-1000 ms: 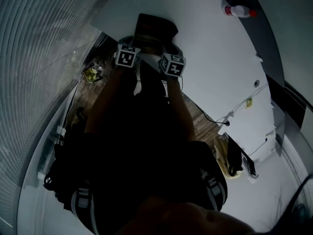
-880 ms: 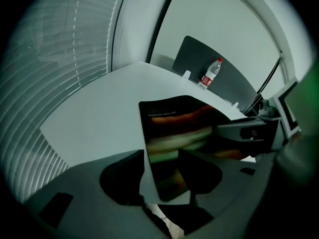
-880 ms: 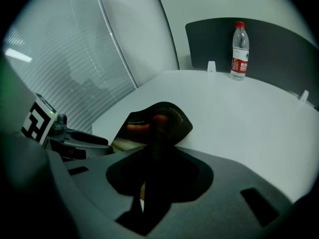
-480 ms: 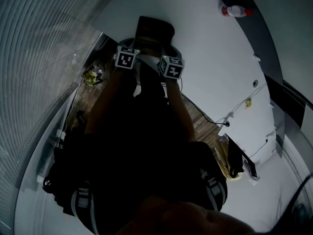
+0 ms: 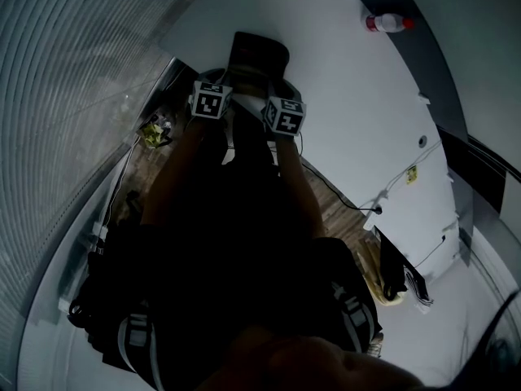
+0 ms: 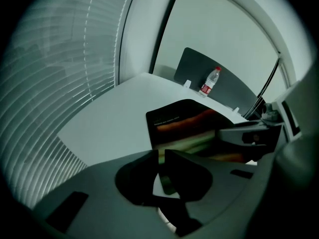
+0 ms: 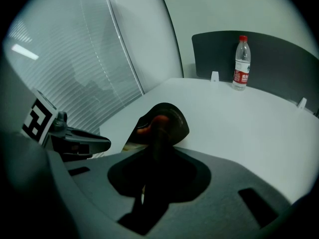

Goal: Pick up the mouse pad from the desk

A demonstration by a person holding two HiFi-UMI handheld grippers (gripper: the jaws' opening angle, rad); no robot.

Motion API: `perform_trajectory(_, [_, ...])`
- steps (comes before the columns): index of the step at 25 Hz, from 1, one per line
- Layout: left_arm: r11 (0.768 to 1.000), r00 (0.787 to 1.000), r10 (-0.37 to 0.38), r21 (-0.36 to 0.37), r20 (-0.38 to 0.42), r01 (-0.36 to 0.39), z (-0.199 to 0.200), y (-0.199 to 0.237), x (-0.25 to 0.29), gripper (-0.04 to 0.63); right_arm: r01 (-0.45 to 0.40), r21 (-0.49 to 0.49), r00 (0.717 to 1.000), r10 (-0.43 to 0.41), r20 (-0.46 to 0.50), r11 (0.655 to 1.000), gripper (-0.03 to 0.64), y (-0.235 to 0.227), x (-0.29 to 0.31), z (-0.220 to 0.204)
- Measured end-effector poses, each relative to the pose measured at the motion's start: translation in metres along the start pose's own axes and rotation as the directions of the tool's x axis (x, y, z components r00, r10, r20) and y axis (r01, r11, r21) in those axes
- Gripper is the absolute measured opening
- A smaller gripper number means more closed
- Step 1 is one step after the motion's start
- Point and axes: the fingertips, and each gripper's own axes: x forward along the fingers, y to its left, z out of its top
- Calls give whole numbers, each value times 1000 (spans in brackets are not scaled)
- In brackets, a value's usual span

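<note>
**Q:** Where is the pad?

**A:** The dark rectangular mouse pad with orange and green stripes [image 6: 185, 122] is caught by its near edge in both of my tongs. The rest of it reaches out over the white table [image 6: 112, 111]. In the right gripper view I see it nearly edge-on, its far end curling upward.

**Q:** How are your tongs holding it?

**A:** My left tongs [image 6: 160, 157] are clenched on the pad's near edge, with only the thin sheet between the jaws. My right tongs [image 7: 158, 143] are pinched shut on the same edge, just beside the left ones. In the head view the two marker cubes sit side by side with the pad stretching away beyond them.

**Q:** Does the pad touch the table?

**A:** I cannot tell whether its far end does.

**Q:** What else is on the table?

**A:** A clear plastic bottle with a red cap and red label [image 7: 241, 62] stands upright at the far side, well apart from the pad. It is in front of a dark grey divider panel [image 7: 279, 59]. Pale slatted blinds [image 6: 50, 83] run along my left.
</note>
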Motion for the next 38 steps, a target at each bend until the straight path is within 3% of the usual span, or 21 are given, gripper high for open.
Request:
perform_trajectory(14, [1000,997,0,-18,82,2,7,-5,-40,8,-2,-21,999,3,37,1000,58,19,-23,4])
perform_trajectory(38, [995,978,-95,7,184,95,19,-40,-100,5,40,-39,993,-35,112,998,36,29,-69,4])
